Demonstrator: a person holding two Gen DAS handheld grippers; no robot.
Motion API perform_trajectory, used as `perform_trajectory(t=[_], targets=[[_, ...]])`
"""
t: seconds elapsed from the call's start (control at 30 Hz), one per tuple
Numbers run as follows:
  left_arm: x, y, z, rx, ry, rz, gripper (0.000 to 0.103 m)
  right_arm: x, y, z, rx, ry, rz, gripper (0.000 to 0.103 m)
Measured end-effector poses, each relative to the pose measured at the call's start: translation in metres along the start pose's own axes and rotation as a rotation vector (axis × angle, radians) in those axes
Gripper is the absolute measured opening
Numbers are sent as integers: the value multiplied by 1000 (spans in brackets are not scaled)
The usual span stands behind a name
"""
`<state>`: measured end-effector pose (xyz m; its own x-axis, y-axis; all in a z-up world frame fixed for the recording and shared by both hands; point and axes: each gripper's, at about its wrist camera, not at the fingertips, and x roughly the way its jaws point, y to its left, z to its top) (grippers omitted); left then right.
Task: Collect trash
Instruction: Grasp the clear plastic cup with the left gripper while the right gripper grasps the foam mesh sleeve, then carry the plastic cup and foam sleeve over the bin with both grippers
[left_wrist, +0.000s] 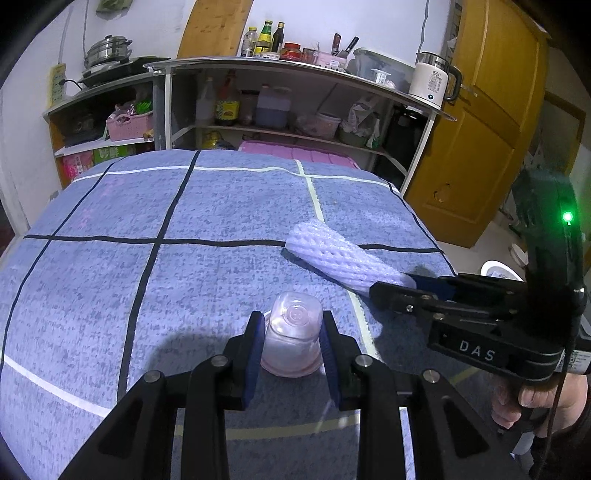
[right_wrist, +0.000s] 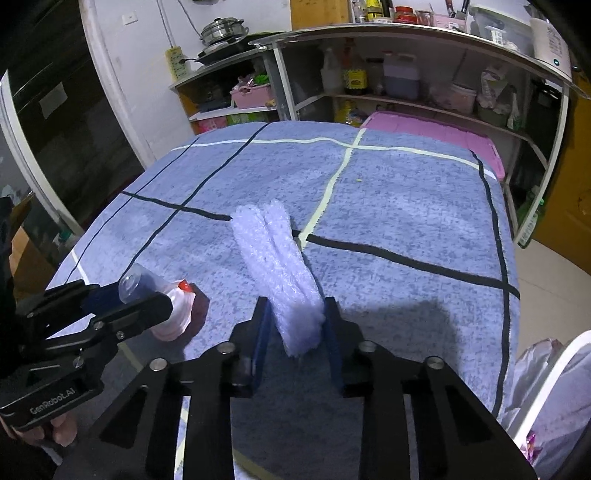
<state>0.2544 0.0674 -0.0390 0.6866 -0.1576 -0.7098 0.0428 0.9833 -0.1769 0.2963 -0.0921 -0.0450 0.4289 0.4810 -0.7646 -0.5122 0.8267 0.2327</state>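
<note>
Both pickups are being secured: the left gripper (left_wrist: 291, 350) is clamping the small plastic bottle (left_wrist: 291, 336) low in the frame, the right gripper (right_wrist: 297, 325) is pinching the white foam net (right_wrist: 275, 254) at centre, and lifting both toward a bin is probably next.

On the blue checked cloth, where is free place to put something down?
Free: the cloth left of the crushed bottle, and the far half beyond the foam net, toward the shelves. Crowded: the near middle, where both tongs, left and right, grip these.
</note>
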Motion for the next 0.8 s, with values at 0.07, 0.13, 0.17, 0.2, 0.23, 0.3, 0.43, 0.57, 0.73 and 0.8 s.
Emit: perform_trajectory(t=[0.07, 0.13, 0.17, 0.2, 0.23, 0.3, 0.43, 0.57, 0.73, 0.8], targets=[[-1, 1, -1, -3, 0, 1, 30, -2, 1, -1, 2, -7, -3, 24], [-3, 2, -3, -5, -1, 3, 30, -5, 3, -2, 3, -14, -1, 23], [-4, 3, -3, -7, -1, 3, 30, -7, 4, -4, 2, -17, -3, 22], [-5, 3, -4, -8, -2, 3, 30, -10, 5, -6, -1, -19, -8, 22], [-5, 3, -4, -7, -2, 3, 30, -11, 6, -7, -3, -20, -11, 22], [-8, 2, -6, -7, -2, 4, 30, -15, 8, -11, -5, -24, -13, 21], [-12, -1, -9, -4, -4, 3, 30, -23, 8, -20, 5, -31, -12, 21], [-24, -8, -15, 3, -14, -8, 30, -38, 9, -29, 23, -48, -9, 20], [-41, -20, -24, 17, -27, -28, 30, -63, 9, -41, 52, -82, -2, 20], [-49, -25, -28, 21, -33, -36, 30, -74, 11, -47, 61, -97, -3, 20]])
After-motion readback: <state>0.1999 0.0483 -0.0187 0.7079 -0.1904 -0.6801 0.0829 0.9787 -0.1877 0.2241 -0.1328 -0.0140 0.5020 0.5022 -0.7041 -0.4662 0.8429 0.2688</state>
